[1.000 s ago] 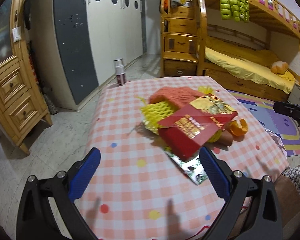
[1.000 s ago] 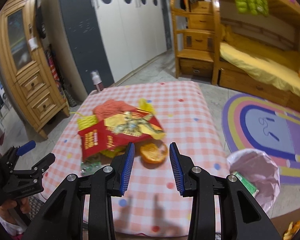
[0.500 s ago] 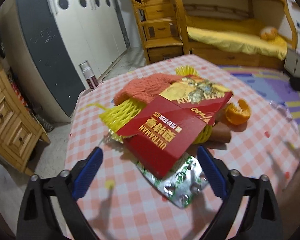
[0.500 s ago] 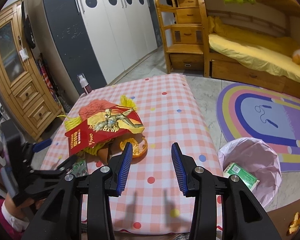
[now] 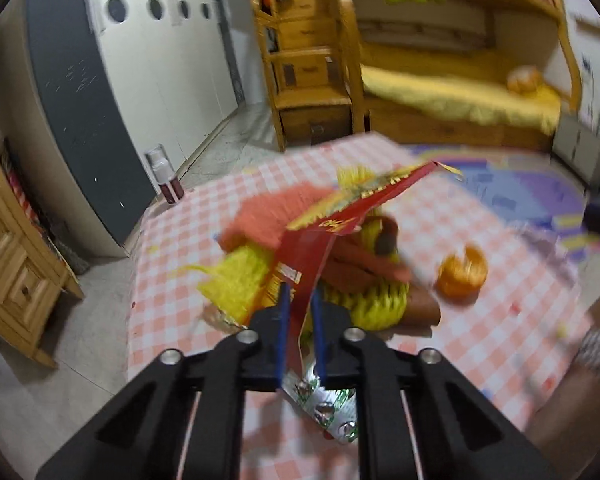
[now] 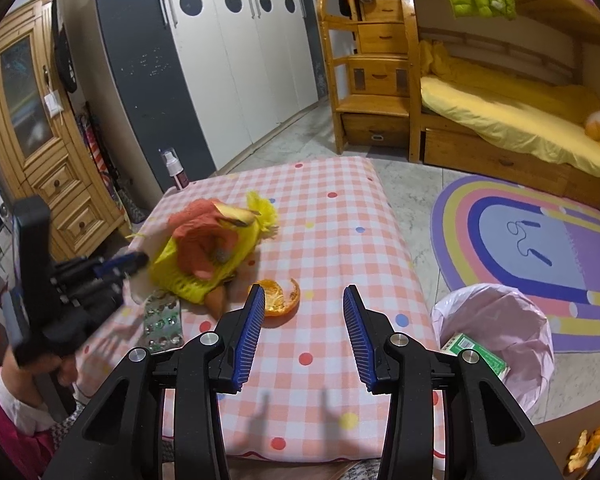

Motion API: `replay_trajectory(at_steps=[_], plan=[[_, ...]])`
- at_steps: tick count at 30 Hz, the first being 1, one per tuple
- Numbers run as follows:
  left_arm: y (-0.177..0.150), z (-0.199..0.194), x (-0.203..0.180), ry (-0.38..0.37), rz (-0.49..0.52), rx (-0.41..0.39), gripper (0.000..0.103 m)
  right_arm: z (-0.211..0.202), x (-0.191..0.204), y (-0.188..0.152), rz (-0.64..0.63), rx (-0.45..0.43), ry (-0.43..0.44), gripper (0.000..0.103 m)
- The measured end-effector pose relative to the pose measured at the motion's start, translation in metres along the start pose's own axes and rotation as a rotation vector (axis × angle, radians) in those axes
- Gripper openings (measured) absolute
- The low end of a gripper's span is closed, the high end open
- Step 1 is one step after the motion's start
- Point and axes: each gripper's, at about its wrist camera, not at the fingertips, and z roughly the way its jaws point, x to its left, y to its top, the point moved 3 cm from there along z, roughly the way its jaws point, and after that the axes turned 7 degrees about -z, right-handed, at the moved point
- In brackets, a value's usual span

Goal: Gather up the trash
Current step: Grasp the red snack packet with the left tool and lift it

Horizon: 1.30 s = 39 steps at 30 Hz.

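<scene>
Two claws angled downward, left claw (image 5: 300, 312) clamped on red carton (image 5: 320, 240), right claw (image 6: 304, 320) apart, empty.

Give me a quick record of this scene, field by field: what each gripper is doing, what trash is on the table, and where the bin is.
left gripper: jaws just closed, shut on the red box, one end lifted
right gripper: open, holding nothing, over the table
trash on table: yellow net, orange net, orange peel, blister pack
bin: on the floor right of the table, pink liner, green carton inside
</scene>
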Motion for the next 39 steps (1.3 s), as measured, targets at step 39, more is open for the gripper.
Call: replay_trajectory(at_steps=[39], plan=[[-0.073,-0.063,0.057,0.111,-0.212,0.158,0.006,0.019,0.068,0.002,-0.127,0.080,0.089,0.047]])
